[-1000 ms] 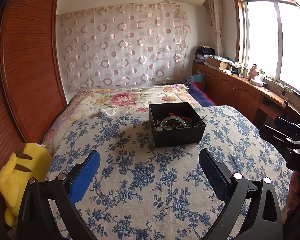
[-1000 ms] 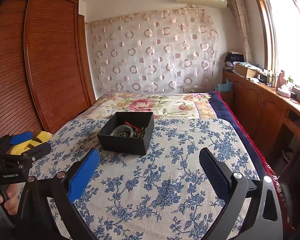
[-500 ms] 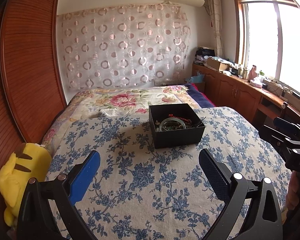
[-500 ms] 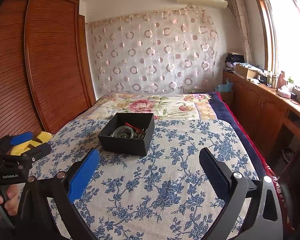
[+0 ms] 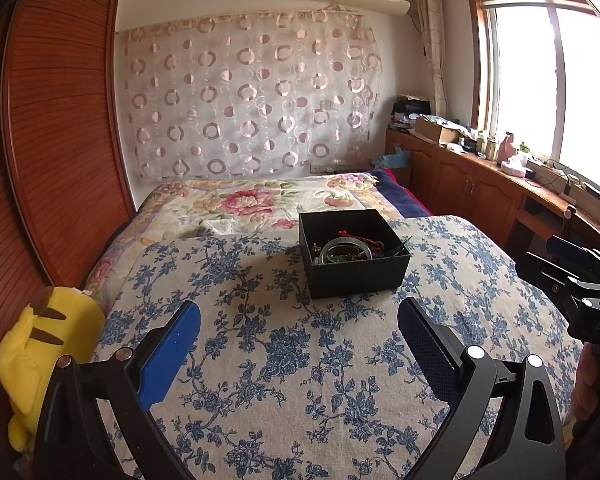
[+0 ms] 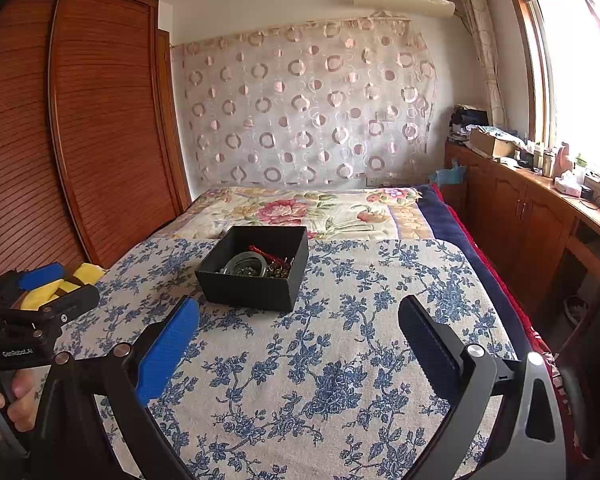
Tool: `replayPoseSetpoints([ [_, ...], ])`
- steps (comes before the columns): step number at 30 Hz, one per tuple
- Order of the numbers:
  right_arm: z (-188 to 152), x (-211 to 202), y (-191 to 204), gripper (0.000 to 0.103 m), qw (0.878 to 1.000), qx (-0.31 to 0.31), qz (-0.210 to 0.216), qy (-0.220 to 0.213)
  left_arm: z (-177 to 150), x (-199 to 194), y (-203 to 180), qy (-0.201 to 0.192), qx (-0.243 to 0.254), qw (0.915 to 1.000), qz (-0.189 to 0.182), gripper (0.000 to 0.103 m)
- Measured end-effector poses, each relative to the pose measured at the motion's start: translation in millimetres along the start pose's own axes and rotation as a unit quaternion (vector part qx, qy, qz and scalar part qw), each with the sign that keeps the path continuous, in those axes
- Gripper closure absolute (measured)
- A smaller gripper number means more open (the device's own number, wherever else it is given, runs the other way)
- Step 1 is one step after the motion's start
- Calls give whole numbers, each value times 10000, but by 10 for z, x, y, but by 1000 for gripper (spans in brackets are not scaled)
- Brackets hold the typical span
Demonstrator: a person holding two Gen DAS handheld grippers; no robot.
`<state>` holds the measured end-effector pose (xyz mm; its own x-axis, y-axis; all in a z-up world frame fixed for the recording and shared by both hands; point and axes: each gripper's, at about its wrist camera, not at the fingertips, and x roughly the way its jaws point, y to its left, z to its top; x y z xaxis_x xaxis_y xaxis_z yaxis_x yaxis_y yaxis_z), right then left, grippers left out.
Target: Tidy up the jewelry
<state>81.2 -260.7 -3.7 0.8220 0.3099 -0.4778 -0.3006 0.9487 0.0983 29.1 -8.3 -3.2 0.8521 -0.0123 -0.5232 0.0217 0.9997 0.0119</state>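
A black open box [image 5: 356,270] sits on the blue-flowered bedspread [image 5: 284,360]; it also shows in the right wrist view [image 6: 256,280]. Inside lie a pale green bangle [image 5: 346,249], a red cord bracelet [image 5: 360,236] and tangled small jewelry [image 6: 278,268]. My left gripper [image 5: 300,316] is open and empty, hovering over the cloth just short of the box. My right gripper [image 6: 300,312] is open and empty, a little to the right of the box. Each gripper shows at the edge of the other's view.
A yellow plush toy [image 5: 40,344] lies at the bed's left edge by a wooden wardrobe [image 5: 56,140]. A floral quilt [image 5: 252,204] covers the far bed. Wooden cabinets [image 6: 532,224] with clutter run under the window on the right.
Both views have shifted only slightly; the box sits a touch lower in the left wrist view. Both grippers stay open and empty.
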Motion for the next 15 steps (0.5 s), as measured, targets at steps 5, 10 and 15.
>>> replayPoseSetpoints([
  [5,-11,7,9,3,10000,-3,3,2,-3,0,1,-2,3,10000,-1,8],
  [10,1,-2,12,3,10000,-6,6,-7,5,-6,4,-4,-2,10000,-7,8],
  [15,-4,1,16,3,10000,-11,2,-4,5,-7,4,-12,-6,10000,-5,8],
])
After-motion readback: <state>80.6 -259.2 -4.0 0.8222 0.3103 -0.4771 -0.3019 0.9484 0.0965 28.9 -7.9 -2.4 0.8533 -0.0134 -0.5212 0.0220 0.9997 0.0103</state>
